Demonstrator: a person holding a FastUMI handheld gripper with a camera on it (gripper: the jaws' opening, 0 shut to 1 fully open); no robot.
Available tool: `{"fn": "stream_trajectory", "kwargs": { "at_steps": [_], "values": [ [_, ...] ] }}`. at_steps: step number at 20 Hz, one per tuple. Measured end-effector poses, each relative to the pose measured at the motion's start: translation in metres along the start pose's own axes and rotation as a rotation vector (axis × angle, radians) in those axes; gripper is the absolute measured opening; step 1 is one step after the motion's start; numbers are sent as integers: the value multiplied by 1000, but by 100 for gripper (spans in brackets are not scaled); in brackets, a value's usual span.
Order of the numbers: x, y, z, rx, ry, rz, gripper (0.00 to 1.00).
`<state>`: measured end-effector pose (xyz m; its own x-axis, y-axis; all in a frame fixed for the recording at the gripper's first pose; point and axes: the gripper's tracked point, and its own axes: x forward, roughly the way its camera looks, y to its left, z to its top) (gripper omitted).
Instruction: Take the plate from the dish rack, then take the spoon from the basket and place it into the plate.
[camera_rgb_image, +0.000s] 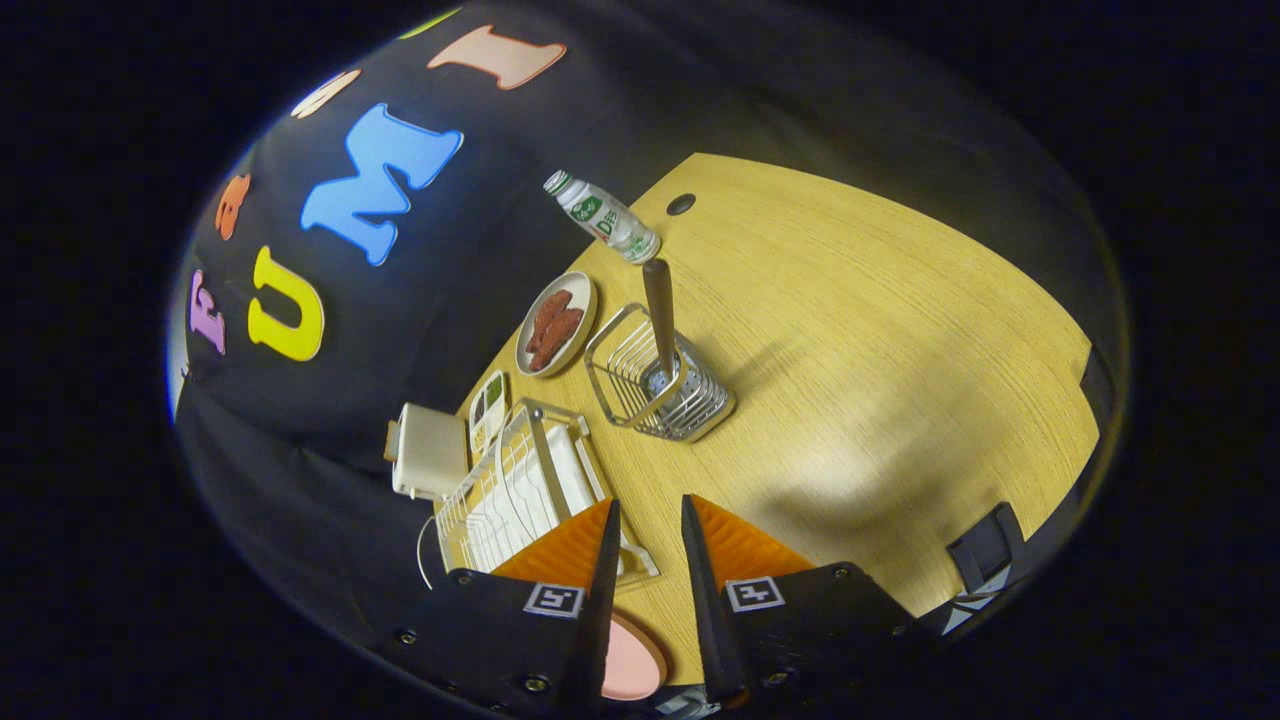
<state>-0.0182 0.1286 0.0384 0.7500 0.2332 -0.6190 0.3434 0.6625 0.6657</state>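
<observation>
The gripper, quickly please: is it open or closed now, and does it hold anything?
Gripper: open, holding nothing; its fingers are apart above the wooden table, beside the dish rack, with a pink plate below them.

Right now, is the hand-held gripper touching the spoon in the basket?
Apart. The gripper view shows bare table between the open hand-held gripper and the spoon standing in the basket.

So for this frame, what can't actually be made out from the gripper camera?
- Spoon: its bowl is sunk in the wire basket; the handle alone is clear.
- Pink plate: mostly covered by the open gripper, so its contents are hidden.
- Dish rack: near end hidden behind a finger.
- Bottle: label too small.
</observation>
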Motion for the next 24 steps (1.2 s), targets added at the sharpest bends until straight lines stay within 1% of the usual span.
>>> {"fn": "stream_trajectory", "kwargs": {
  "at_steps": [2, 3, 4, 6, 7, 11, 17, 18, 19, 20, 21, 23, 24],
  "values": [
    [5, 0, 19, 37, -44, -5, 37],
    [6, -2, 27, 49, -59, -13, 47],
    [8, -4, 33, 60, -70, -21, 54],
    [12, -6, 48, 63, -105, -34, 54],
    [14, -7, 56, 44, -133, -46, 54],
    [24, -8, 81, -79, -257, -95, 54],
    [47, -7, 96, -126, -333, -105, 54],
    [51, -6, 96, -131, -338, -107, 53],
    [56, -9, 97, -132, -339, -114, 42],
    [58, -9, 98, -129, -342, -117, 36],
    [60, -7, 98, -125, -338, -107, 20],
    [57, -9, 100, -119, -343, -125, 19],
    [62, -8, 100, -123, -346, -114, 14]
  ]
}}
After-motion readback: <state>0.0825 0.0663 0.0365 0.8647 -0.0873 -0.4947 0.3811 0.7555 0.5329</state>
